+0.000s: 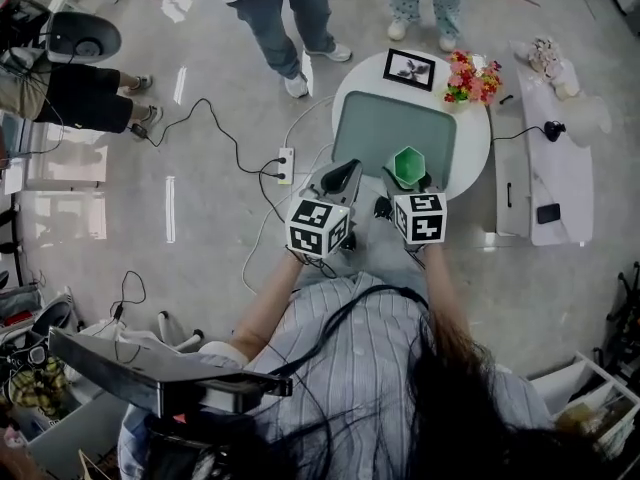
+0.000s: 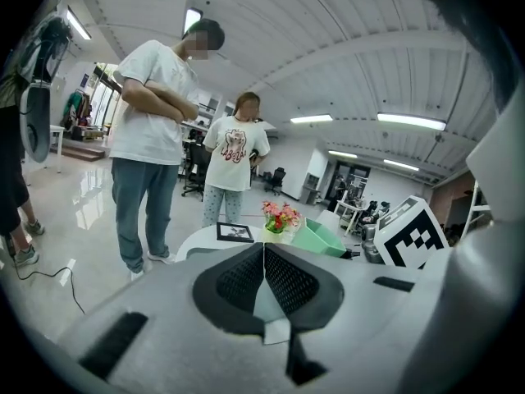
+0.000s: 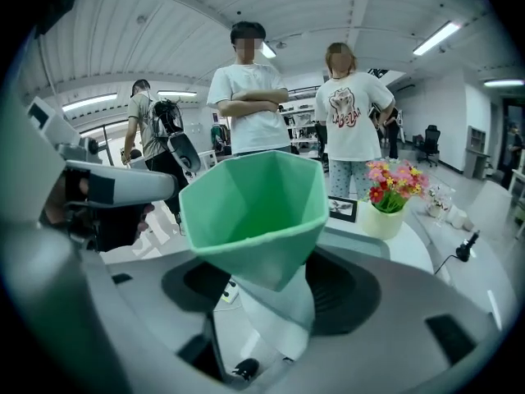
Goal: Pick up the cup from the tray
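— Where is the green cup [image 3: 254, 208] being kept?
— It is being gripped between the jaws of the right tool [image 3: 271, 302], mouth tipped toward that tool's camera, by the near edge of the tray [image 1: 375, 128] on the round white counter [image 1: 472, 146].
— And the left tool [image 2: 264, 279]?
— It is being held alongside, jaws pressed together, empty.

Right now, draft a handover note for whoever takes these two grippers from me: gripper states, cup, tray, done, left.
Left gripper: shut, holding nothing.
Right gripper: shut on the green faceted cup.
Tray: on the round white table, ahead of both grippers.
Done: cup gripped and apparently lifted off the tray.
Left: probably only holding it steady.
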Action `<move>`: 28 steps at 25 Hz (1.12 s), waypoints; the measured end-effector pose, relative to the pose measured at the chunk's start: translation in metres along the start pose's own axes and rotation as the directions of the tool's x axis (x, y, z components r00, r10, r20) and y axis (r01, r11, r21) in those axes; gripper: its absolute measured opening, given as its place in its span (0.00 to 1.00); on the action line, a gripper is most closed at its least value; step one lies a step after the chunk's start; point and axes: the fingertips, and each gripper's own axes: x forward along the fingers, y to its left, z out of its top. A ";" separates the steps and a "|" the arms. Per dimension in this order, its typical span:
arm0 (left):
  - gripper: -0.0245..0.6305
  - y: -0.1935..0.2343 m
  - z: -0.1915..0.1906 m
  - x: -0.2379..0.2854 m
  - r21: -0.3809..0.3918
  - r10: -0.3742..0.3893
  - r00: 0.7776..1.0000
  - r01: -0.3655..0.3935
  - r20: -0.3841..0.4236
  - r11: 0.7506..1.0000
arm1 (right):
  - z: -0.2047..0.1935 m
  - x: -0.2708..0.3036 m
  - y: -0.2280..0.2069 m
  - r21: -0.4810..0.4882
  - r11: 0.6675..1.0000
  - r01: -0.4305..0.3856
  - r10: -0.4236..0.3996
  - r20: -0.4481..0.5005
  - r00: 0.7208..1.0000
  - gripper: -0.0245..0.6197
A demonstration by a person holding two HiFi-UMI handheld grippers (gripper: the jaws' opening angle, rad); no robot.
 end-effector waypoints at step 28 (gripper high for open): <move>0.06 -0.056 -0.038 -0.055 -0.018 -0.006 1.000 0.006 0.003 1.000 | -0.063 -0.085 0.049 -0.001 0.999 -0.047 0.047 -0.021 0.999 0.47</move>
